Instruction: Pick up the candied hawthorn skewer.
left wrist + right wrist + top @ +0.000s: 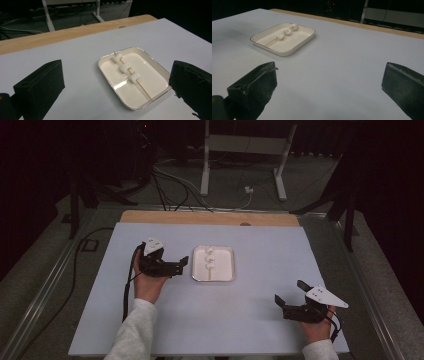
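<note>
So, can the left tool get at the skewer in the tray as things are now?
Probably yes. The left tool is open, just beside the tray, and the skewer lies uncovered in it with nothing between. The low tray rim may make gripping the thin stick awkward.

You have no writing to read here: no label, brand, number or sign stands legibly on anything in these views.
</note>
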